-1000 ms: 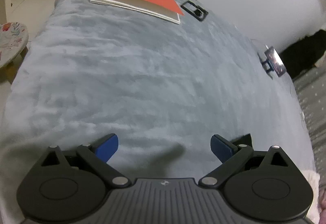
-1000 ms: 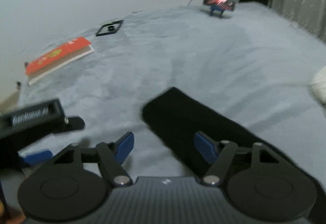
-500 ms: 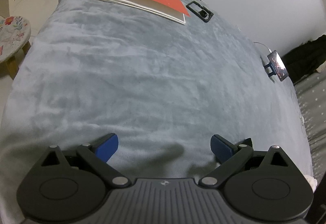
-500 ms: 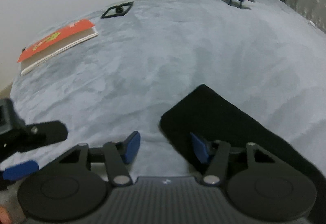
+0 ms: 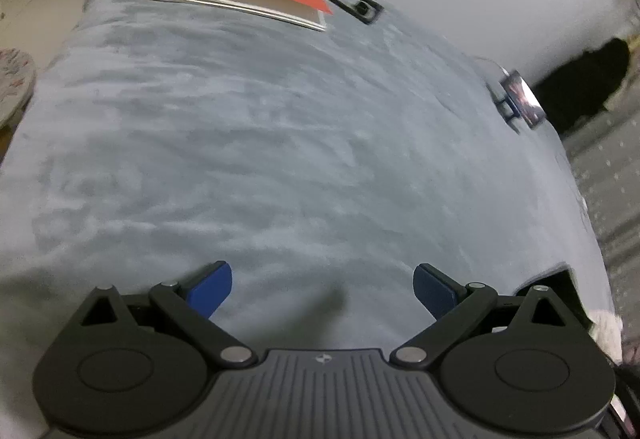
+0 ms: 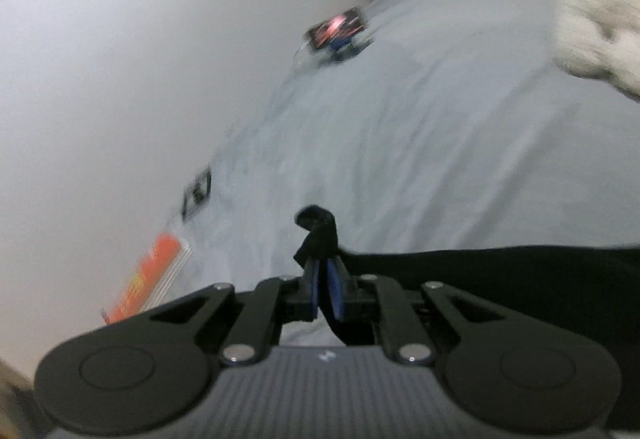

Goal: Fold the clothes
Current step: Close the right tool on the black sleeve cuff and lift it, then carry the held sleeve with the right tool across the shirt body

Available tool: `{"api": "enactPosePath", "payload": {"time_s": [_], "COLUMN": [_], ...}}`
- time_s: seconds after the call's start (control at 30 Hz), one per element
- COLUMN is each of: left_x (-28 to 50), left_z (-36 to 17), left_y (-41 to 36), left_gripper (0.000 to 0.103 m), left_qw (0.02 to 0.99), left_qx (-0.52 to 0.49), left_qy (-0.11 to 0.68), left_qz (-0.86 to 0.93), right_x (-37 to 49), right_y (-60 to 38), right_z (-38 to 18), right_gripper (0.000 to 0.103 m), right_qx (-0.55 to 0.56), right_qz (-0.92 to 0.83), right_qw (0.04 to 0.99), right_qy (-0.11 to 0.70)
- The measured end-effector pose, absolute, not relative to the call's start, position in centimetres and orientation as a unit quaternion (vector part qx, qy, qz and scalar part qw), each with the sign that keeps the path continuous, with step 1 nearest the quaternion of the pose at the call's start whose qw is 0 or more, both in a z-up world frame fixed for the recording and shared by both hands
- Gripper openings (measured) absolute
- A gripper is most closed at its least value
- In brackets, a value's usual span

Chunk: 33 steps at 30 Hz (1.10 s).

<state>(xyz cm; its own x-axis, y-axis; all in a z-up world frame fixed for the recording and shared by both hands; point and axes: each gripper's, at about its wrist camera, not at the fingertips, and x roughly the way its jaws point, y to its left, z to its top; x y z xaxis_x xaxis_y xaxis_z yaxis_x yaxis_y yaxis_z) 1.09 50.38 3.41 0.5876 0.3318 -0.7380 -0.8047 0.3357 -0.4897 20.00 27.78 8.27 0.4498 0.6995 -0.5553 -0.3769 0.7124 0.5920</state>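
Black cloth (image 6: 500,279) lay across the bed (image 6: 440,139), a bunched corner pinched in the right gripper (image 6: 323,293) with jaws nearly together, while the left gripper (image 5: 322,289) hovered wide-jawed, holding nothing.

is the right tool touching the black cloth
Touching. The right wrist view shows the right tool shut on a corner of the black cloth, which bunches up just beyond its tips.
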Motion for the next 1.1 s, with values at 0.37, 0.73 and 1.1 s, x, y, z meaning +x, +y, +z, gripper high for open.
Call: {"api": "enactPosePath", "payload": {"time_s": [0.37, 0.73, 1.1], "left_x": [4.5, 6.2, 6.5], "left_z": [5.0, 6.0, 6.0], "left_y": [45.6, 41.9, 40.9], "left_gripper": [0.097, 0.097, 0.097], "left_qw": [0.836, 0.879, 0.883], "left_qx": [-0.356, -0.276, -0.271], "left_qy": [0.301, 0.309, 0.311], "left_qz": [0.290, 0.236, 0.222], "right_x": [17.0, 16.3, 17.6], "right_y": [8.2, 3.4, 4.1], "right_z": [7.4, 2.2, 1.7], "right_gripper": [0.007, 0.049, 0.047], "right_qx": [0.329, 0.322, 0.315], "right_qz": [0.202, 0.129, 0.136], "right_qw": [0.838, 0.826, 0.818], "right_qy": [0.387, 0.444, 0.461]}}
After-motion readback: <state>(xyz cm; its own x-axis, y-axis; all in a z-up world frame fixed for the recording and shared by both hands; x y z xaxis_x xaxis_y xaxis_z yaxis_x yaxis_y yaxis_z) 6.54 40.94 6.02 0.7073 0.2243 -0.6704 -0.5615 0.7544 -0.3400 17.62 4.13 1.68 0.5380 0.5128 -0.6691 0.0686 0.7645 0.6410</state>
